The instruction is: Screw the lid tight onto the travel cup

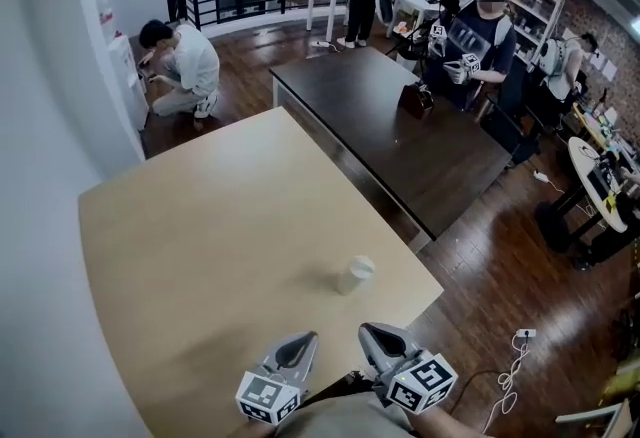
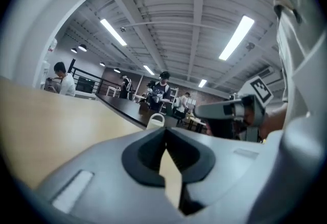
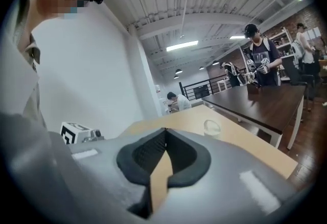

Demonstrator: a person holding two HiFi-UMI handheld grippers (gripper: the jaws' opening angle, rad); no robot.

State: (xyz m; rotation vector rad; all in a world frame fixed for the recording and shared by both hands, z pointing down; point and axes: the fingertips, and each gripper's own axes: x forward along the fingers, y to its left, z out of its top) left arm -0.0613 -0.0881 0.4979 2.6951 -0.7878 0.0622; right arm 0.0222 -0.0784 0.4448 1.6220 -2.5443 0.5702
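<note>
The left gripper (image 2: 164, 131) is held low at the near edge of the scene. Its jaws are pressed fully together and nothing is caught between them. The right gripper (image 3: 164, 130), just beside it, is closed in the same way and is also empty. Both are pointed toward the far right, where the travel cup (image 1: 355, 275) stands upright on the light table (image 1: 200, 256), near the right edge and well apart from both grippers. A pale lid (image 1: 361, 265) seems to rest on top. Whether it is already threaded cannot be told.

Several things could go wrong from here. If the cup is approached with closed jaws, it could be pushed over or off the near edge. If the body is not held firmly, it may turn together with the lid. A tilted lid may be cross-threaded.
</note>
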